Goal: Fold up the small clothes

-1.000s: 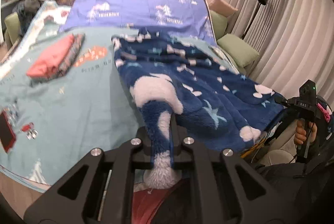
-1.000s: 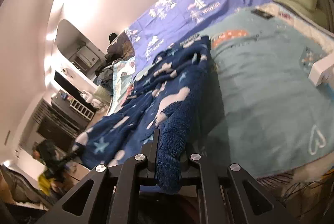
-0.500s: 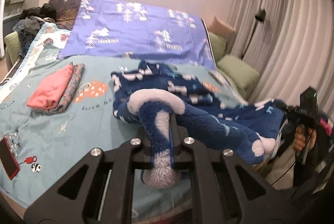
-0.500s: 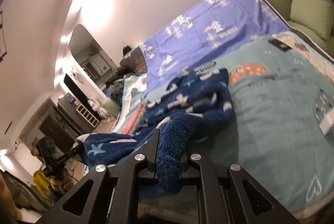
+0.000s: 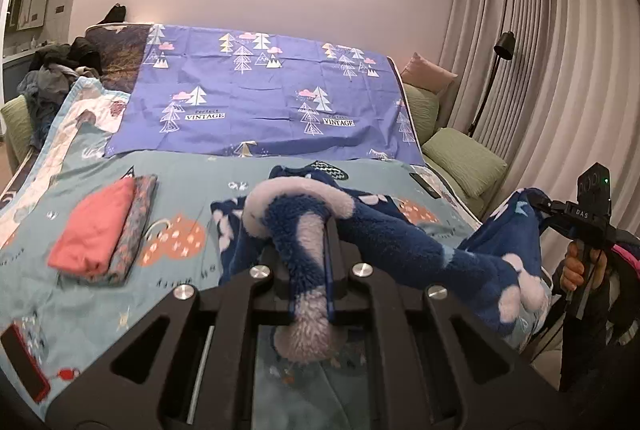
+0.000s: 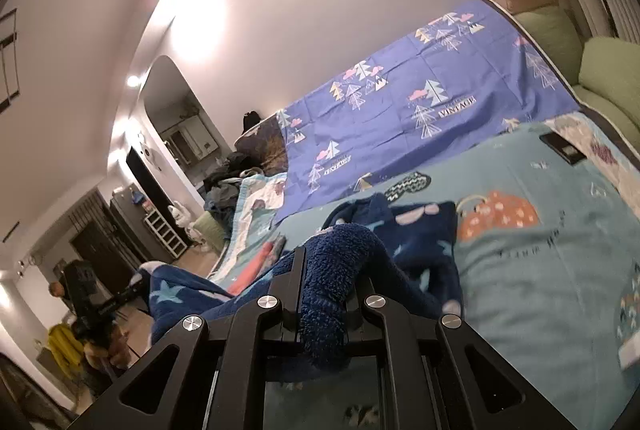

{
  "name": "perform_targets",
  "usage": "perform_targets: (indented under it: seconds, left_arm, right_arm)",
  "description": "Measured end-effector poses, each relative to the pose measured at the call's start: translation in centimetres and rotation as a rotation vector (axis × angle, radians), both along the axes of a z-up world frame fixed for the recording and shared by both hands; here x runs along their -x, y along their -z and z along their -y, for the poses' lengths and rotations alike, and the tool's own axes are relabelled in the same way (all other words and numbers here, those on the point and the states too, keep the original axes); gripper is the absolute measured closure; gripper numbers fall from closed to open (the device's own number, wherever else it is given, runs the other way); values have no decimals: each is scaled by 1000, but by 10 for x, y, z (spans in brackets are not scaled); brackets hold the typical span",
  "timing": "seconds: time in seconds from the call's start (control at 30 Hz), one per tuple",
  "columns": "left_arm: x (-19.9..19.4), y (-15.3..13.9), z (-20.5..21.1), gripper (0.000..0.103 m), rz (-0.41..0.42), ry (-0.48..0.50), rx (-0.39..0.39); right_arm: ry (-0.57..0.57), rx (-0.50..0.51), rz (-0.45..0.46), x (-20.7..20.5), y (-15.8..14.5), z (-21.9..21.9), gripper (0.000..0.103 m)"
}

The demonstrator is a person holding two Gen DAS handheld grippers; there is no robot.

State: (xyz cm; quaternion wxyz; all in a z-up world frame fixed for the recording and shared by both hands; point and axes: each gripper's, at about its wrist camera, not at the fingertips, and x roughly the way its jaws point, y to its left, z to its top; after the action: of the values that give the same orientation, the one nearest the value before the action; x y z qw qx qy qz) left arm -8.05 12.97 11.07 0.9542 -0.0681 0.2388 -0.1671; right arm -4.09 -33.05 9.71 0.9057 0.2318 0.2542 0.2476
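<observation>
A fluffy navy garment with white stars and clouds (image 5: 392, 242) is held up over the bed between both grippers, its far part resting on the teal quilt. My left gripper (image 5: 308, 270) is shut on one fuzzy corner of it. My right gripper (image 6: 324, 294) is shut on another corner (image 6: 340, 270); that gripper also shows at the right of the left wrist view (image 5: 576, 218), with cloth hanging from it. The left gripper shows small at the left of the right wrist view (image 6: 120, 298).
A folded red and patterned stack (image 5: 100, 234) lies on the teal quilt (image 5: 192, 189) at left. A red phone (image 5: 24, 362) lies near the front edge. A purple tree-print sheet (image 5: 260, 101), green cushions (image 5: 464, 161) and a floor lamp (image 5: 500, 49) stand behind.
Both grippers have risen and pulled back, lifting the garment off the bed; it was spread flat a second ago and now hangs bunched between them.
</observation>
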Motion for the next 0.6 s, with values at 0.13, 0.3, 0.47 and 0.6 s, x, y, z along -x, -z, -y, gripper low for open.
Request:
perform_targets:
  seconds: [0.13, 0.3, 0.47, 0.6]
  left_arm:
    - [-41, -6, 3, 91, -32, -10, 9]
    - [-89, -6, 2, 91, -75, -32, 32]
    - [-144, 2, -3, 91, -126, -71, 52]
    - [-183, 16, -7, 91, -165, -102, 73]
  right_arm:
    - [-11, 5, -3, -31, -5, -8, 92]
    - [3, 16, -9, -76, -7, -16, 92]
    - [28, 40, -26, -122, -5, -21, 92]
    - [54, 70, -57, -161, 3, -27, 91]
